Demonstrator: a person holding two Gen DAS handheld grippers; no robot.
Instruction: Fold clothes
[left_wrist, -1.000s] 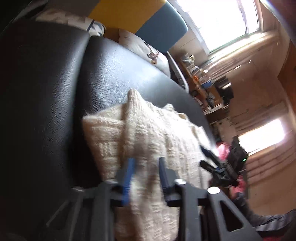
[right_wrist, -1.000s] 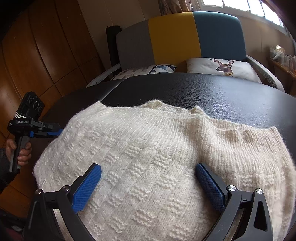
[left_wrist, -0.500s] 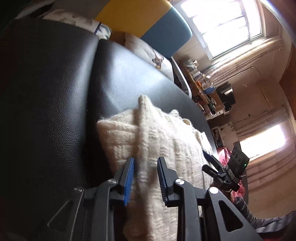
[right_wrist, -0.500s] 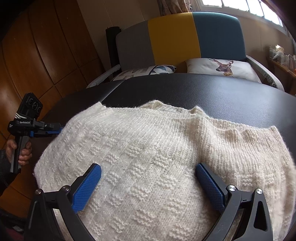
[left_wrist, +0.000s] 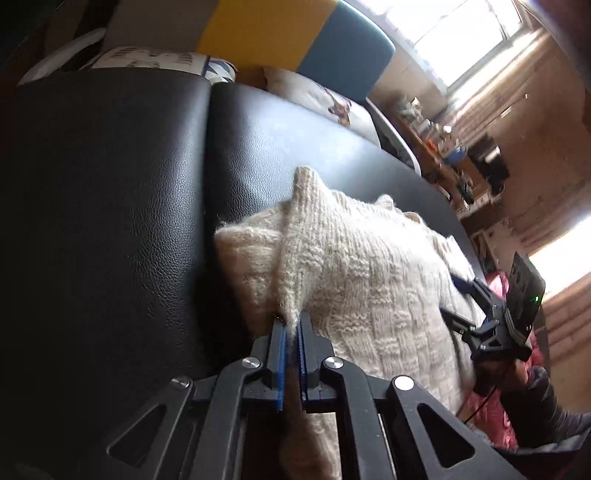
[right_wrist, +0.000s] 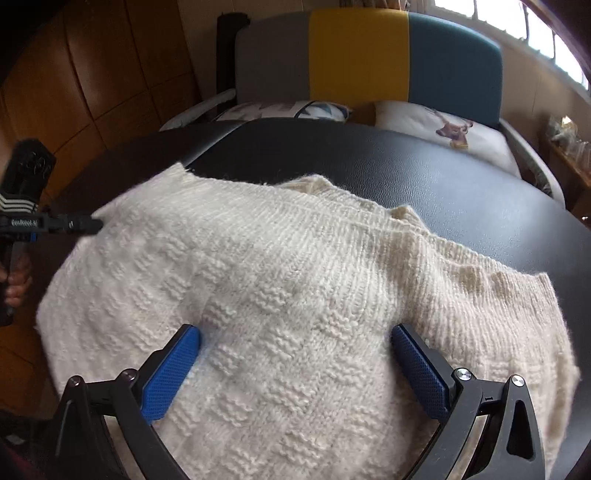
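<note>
A cream knitted sweater (right_wrist: 295, 295) lies spread on the black worktop (right_wrist: 424, 173). The left gripper (left_wrist: 291, 325) is closing, its fingers pinching a raised fold at the sweater's edge. The right gripper (right_wrist: 295, 354) hangs over the sweater's middle, fingers spread wide, gripping nothing.

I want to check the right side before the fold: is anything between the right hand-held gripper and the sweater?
Nothing visible. The right hand-held gripper stands open directly over the cream sweater, with only knit between its blue pads.
</note>
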